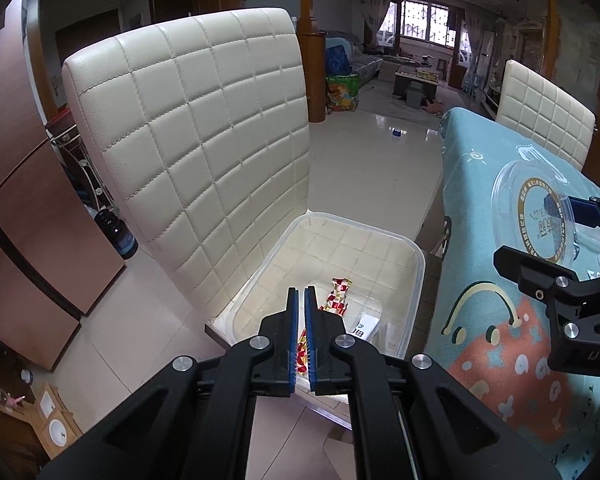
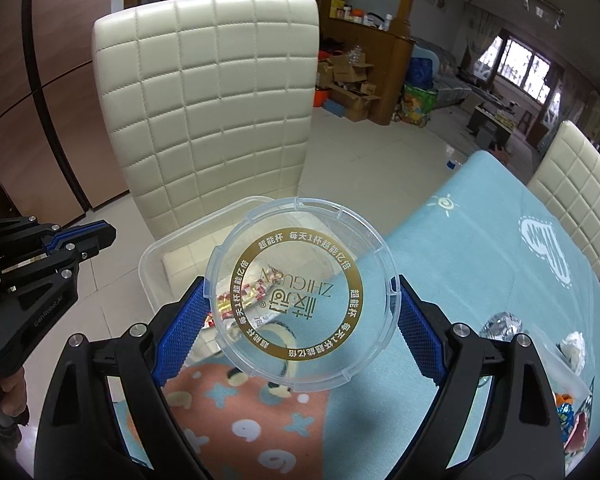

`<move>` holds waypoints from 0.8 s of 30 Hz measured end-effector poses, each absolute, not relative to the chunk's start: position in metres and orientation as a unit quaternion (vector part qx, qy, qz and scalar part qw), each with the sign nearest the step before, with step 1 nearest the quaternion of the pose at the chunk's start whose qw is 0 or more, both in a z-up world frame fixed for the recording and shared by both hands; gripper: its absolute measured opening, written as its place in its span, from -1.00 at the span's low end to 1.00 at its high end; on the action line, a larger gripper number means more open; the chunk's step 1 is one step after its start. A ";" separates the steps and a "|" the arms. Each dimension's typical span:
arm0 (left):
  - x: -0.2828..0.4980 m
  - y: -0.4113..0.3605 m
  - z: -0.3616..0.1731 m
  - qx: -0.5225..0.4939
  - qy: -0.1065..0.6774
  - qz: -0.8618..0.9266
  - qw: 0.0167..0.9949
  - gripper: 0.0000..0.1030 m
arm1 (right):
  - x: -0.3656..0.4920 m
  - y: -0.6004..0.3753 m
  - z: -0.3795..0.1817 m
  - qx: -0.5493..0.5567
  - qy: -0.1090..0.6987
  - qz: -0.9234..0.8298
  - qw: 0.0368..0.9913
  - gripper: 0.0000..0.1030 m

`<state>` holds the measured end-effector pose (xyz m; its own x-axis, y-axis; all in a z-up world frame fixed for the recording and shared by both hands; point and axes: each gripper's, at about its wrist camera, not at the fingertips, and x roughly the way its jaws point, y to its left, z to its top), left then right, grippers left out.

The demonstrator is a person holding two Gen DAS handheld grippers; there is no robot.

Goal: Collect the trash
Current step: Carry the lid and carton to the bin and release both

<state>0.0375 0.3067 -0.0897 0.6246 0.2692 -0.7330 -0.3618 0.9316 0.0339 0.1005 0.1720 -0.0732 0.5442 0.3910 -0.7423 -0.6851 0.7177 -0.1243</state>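
Observation:
My right gripper (image 2: 300,300) stands wide and is shut on a clear round plastic lid (image 2: 300,240) with a gold printed ring; its blue pads (image 2: 188,312) press on the lid's two edges. The lid hangs over the table edge, beside a clear plastic bin (image 2: 152,256) on the chair seat. The same lid (image 1: 532,200) and right gripper (image 1: 540,228) show at the right in the left wrist view. There my left gripper (image 1: 301,320) is shut with nothing in it, above the bin (image 1: 380,236). A red and yellow wrapper (image 1: 340,292) and a white scrap (image 1: 366,326) lie inside the bin.
The bin sits on a cream quilted chair (image 1: 196,128) next to a table with a light blue cloth (image 2: 480,248). On the table's right lie a crumpled tissue (image 2: 576,344), a clear crumpled piece (image 2: 500,324) and coloured wrappers (image 2: 568,416). A second cream chair (image 2: 580,192) stands behind.

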 end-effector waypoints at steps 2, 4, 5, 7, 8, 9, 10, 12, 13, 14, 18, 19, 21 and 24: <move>0.037 0.308 -0.090 -0.061 0.398 0.177 0.898 -0.92 | 0.100 0.173 -0.072 -0.207 0.357 0.312 0.856 0.88; 0.038 0.309 -0.091 -0.064 0.402 0.181 0.895 -0.91 | 0.100 0.171 -0.071 -0.203 0.351 0.308 0.860 0.88; 0.038 0.309 -0.091 -0.065 0.402 0.182 0.895 -0.91 | 0.100 0.169 -0.071 -0.202 0.352 0.306 0.861 0.88; 0.038 0.309 -0.092 -0.065 0.402 0.185 0.894 -0.91 | 0.103 0.166 -0.072 -0.200 0.356 0.299 0.862 0.88; 0.037 0.308 -0.091 -0.063 0.402 0.186 0.895 -0.91 | 0.105 0.164 -0.073 -0.197 0.360 0.297 0.862 0.88; 0.037 0.307 -0.090 -0.062 0.401 0.186 0.895 -0.91 | 0.107 0.160 -0.074 -0.191 0.367 0.296 0.861 0.88; 0.037 0.305 -0.089 -0.061 0.400 0.186 0.896 -0.91 | 0.109 0.157 -0.074 -0.185 0.373 0.295 0.860 0.88; 0.036 0.301 -0.087 -0.060 0.396 0.181 0.898 -0.91 | 0.111 0.151 -0.075 -0.173 0.383 0.294 0.859 0.88; 0.036 0.300 -0.086 -0.059 0.395 0.180 0.899 -0.91 | 0.112 0.147 -0.075 -0.167 0.387 0.292 0.858 0.88; 0.035 0.296 -0.085 -0.055 0.394 0.180 0.900 -0.91 | 0.112 0.143 -0.075 -0.162 0.390 0.292 0.859 0.88; 0.038 0.281 -0.082 -0.039 0.398 0.177 0.899 -0.89 | 0.102 0.131 -0.070 -0.160 0.381 0.291 0.863 0.88; 0.039 0.278 -0.081 -0.037 0.399 0.178 0.899 -0.83 | 0.100 0.128 -0.069 -0.162 0.377 0.290 0.864 0.88; 0.041 0.268 -0.077 -0.037 0.396 0.167 0.902 0.26 | 0.093 0.120 -0.066 -0.168 0.368 0.285 0.869 0.88; 0.035 0.243 -0.063 -0.009 0.353 0.163 0.921 0.59 | 0.085 0.099 -0.062 -0.171 0.356 0.268 0.878 0.88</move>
